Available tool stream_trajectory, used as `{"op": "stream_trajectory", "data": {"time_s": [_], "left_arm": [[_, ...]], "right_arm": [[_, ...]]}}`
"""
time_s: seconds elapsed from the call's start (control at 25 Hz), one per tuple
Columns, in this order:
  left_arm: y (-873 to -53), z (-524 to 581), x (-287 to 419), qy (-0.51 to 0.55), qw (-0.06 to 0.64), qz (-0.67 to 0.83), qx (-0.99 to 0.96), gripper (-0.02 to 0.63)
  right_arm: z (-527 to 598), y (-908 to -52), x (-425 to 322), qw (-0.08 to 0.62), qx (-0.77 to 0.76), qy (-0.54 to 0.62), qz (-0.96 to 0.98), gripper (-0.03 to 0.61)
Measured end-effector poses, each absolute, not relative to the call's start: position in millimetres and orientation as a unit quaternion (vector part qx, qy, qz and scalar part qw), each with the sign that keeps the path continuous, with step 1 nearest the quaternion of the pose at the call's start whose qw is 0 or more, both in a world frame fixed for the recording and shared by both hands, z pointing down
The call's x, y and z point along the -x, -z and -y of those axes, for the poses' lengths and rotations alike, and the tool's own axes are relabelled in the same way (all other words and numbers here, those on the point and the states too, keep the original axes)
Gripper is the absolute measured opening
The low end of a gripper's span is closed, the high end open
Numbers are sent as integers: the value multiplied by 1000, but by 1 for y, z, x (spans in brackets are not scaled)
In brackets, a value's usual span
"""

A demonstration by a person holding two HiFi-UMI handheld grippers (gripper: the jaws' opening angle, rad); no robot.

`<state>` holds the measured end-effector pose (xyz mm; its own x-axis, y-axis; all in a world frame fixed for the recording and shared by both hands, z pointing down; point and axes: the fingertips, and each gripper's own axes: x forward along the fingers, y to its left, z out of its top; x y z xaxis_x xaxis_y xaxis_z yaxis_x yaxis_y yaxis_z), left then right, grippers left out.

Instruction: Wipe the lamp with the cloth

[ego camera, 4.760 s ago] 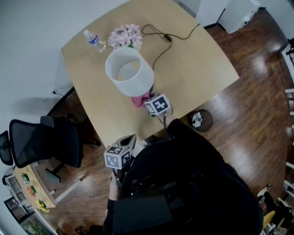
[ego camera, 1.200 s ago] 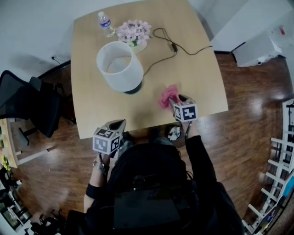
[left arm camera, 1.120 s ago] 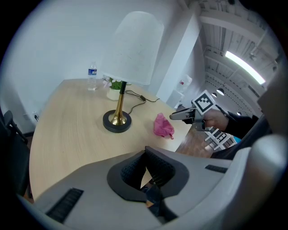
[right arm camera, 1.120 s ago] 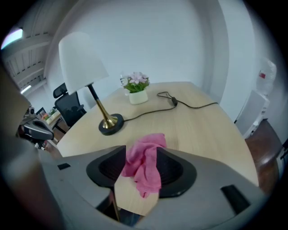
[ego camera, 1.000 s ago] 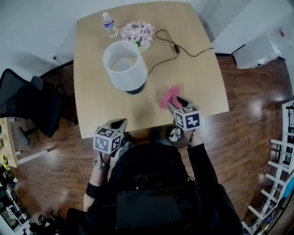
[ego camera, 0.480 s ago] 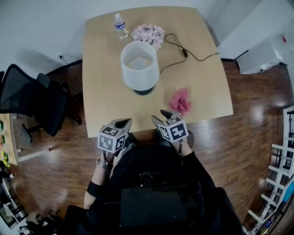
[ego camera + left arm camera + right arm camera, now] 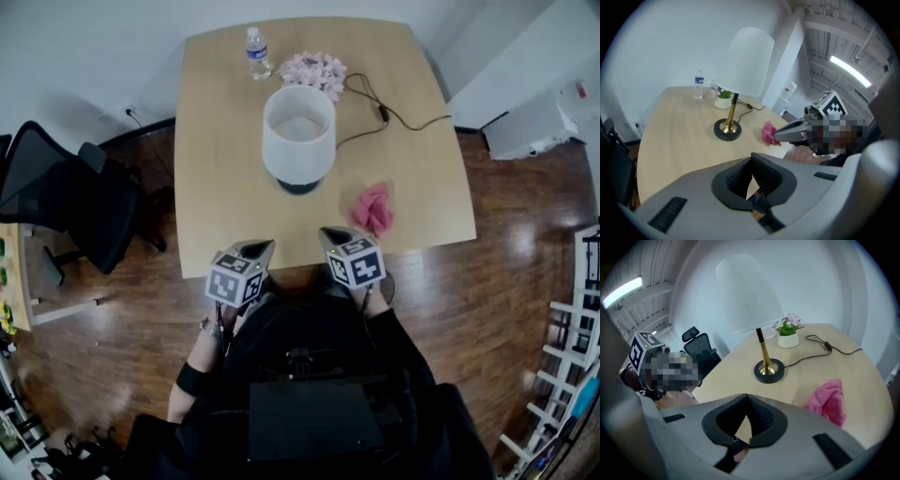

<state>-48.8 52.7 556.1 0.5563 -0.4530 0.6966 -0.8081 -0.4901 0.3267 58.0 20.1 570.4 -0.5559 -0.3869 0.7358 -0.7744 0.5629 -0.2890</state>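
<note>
Holding my left gripper (image 7: 260,247) and right gripper (image 7: 331,233) clenched, empty, lower centre; right jaws just closed on nothing. Cloth (image 7: 373,208) lies loose right of lamp (image 7: 299,134): pre-pickup or post-wipe.

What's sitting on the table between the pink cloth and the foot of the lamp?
Nothing. Between the cloth and the lamp's foot the table is bare wood, as the right gripper view and the head view both show.
</note>
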Motion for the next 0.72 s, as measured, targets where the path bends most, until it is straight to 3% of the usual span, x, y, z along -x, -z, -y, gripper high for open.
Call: {"op": "stream_trajectory", "data": {"time_s": [0.72], "left_arm": [[-562,-48,41,-288,318,377,-821,2]], "right_arm": [[-17,-568,-63,307,-347,-302,833,3]]}}
